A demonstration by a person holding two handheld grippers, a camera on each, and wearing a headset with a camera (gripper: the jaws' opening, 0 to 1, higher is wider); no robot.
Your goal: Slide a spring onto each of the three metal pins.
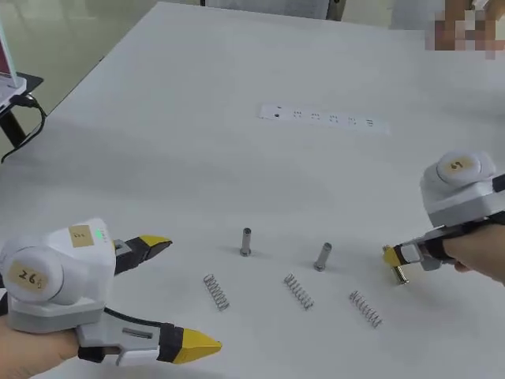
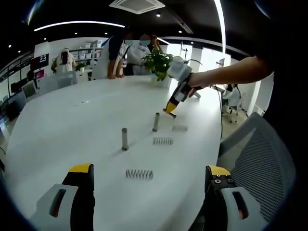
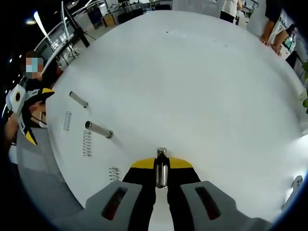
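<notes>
Two metal pins (image 1: 246,241) (image 1: 323,256) stand upright on the white table (image 1: 237,158). My right gripper (image 1: 397,259) is shut on the third pin (image 3: 161,174), holding it near the table surface to the right of the others. In front of the pins lie three springs (image 1: 215,290) (image 1: 298,290) (image 1: 365,308), all flat on the table. My left gripper (image 1: 180,294) hovers open at the near left, its yellow fingertips (image 2: 82,168) wide apart. The nearest spring (image 2: 139,173) lies just ahead of its jaws.
A white power strip (image 1: 323,118) lies farther back on the table. A laptop on a stand (image 1: 12,79) sits off the table's left side. People stand around the far end (image 2: 127,53). A mesh chair (image 2: 260,159) is beside the table edge.
</notes>
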